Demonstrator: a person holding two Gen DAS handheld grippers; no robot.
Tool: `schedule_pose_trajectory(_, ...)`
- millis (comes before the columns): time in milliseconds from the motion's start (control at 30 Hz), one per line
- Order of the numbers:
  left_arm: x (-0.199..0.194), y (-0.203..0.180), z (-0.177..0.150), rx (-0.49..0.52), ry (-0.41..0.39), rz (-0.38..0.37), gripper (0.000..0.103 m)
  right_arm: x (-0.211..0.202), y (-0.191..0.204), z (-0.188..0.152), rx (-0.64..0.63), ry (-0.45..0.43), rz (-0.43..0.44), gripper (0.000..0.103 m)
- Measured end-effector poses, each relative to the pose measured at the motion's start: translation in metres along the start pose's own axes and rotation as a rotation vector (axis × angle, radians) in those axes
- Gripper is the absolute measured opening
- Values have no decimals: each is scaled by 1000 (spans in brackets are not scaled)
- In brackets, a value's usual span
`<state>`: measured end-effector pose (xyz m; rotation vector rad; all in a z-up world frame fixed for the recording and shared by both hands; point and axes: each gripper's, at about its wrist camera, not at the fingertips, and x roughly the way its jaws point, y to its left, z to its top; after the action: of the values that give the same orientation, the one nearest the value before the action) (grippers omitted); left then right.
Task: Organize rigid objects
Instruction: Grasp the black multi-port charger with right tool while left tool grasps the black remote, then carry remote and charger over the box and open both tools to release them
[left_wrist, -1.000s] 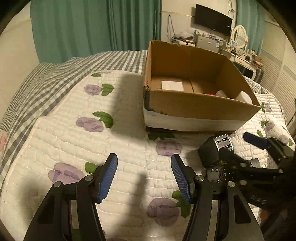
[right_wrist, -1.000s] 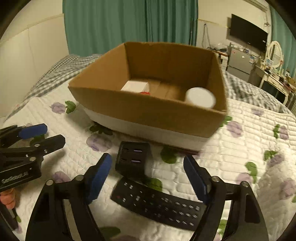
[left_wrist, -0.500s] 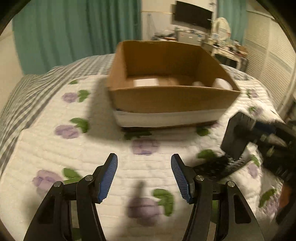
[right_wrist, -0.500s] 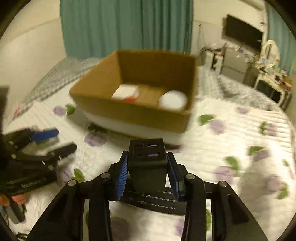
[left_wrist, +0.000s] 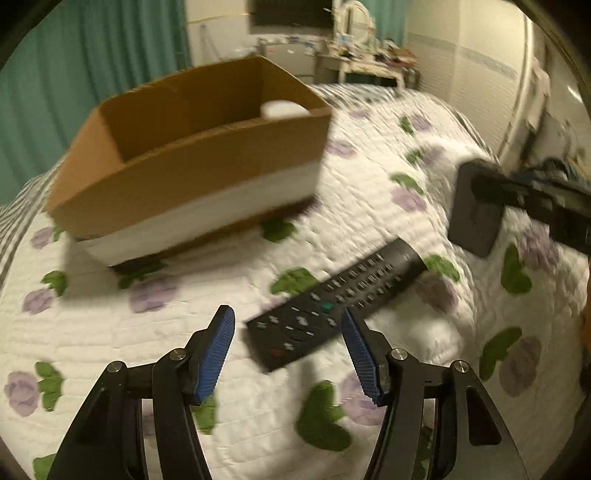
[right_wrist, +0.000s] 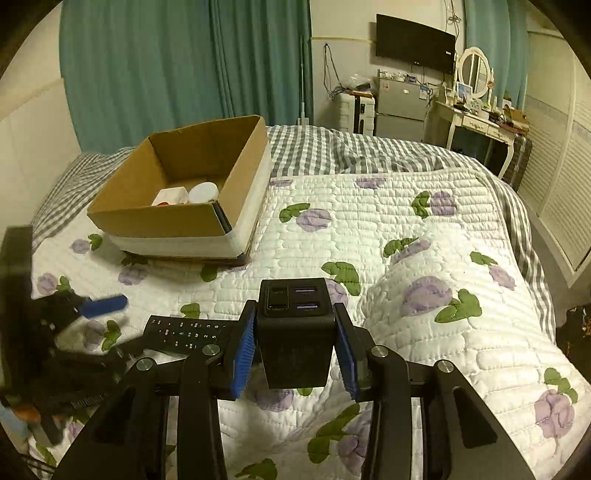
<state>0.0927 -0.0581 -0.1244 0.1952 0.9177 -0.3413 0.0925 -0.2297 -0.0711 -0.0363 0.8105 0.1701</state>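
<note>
My right gripper (right_wrist: 295, 347) is shut on a black charger block (right_wrist: 293, 332) with several ports on its top, held above the quilt. The same block (left_wrist: 476, 210) hangs at the right in the left wrist view. A black remote control (left_wrist: 332, 302) lies on the quilt, its near end between the fingers of my open left gripper (left_wrist: 288, 347), which does not touch it. In the right wrist view the remote (right_wrist: 184, 332) shows at lower left, beside the left gripper's blue finger (right_wrist: 105, 304). An open cardboard box (right_wrist: 122, 212) holds a white box and a white round lid.
The box (left_wrist: 184, 177) stands on a floral quilt (right_wrist: 406, 258) over a grey checked bedspread. Teal curtains hang behind. A wall TV, a small fridge and a dressing table with a mirror stand at the far right, past the bed's edge.
My right gripper closed on the charger block and lifted it off the quilt, away from the box. My left gripper swung right, over the near end of the remote, and stayed open.
</note>
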Motion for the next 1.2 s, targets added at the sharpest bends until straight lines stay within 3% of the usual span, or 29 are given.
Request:
schedule_pose_trajectory(200, 24, -20, -2, 82, 62, -4, 63, 9, -2, -2, 20, 20, 19, 39)
schedule_pose_trajectory(367, 41, -36, 5, 137, 69, 42, 63, 14, -5, -2, 44, 36, 32, 39)
schedule_pose_trajectory(533, 56, -44, 16, 154, 72, 64, 64, 18, -4, -2, 46, 49, 47, 39)
schedule_pose_trajectory(733, 64, -41, 26, 120, 72, 25, 63, 21, -7, -3, 68, 65, 46, 39)
schedule_pose_trajectory(800, 62, -38, 25, 110, 67, 13, 60, 21, -8, -3, 70, 67, 45, 39)
schedule_pose_trajectory(867, 57, -36, 23, 105, 71, 4, 48, 21, -8, -3, 69, 66, 44, 39)
schedule_pose_trajectory(1067, 37, -35, 19, 93, 35, 2, 23, 19, -8, -3, 68, 62, 40, 39)
schedule_pose_trajectory(1200, 16, -25, 21, 34, -9, -24, 19, 16, -5, -2, 57, 49, 37, 39)
